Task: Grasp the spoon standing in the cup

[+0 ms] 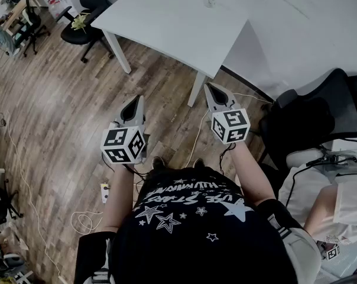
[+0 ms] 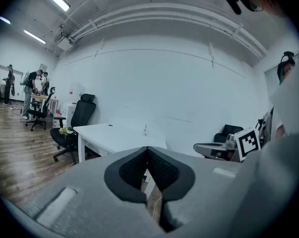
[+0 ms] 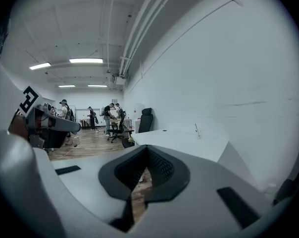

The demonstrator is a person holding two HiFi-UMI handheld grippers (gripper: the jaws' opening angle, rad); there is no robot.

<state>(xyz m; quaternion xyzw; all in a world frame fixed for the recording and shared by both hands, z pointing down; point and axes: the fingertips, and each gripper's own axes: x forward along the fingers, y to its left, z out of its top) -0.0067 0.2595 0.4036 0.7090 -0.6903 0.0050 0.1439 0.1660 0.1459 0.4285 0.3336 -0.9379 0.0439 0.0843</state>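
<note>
A small clear cup with a thin spoon standing in it sits near the far edge of the white table. The left gripper view shows the cup and spoon far ahead on the tabletop; the right gripper view shows only the spoon, as a thin stick. My left gripper and right gripper hang side by side over the wooden floor, short of the table. Both point toward it. Each has its jaws shut with nothing between them.
A black office chair stands close on the right, another at the table's far left end. Cables trail over the floor by the table leg. People work at desks far off.
</note>
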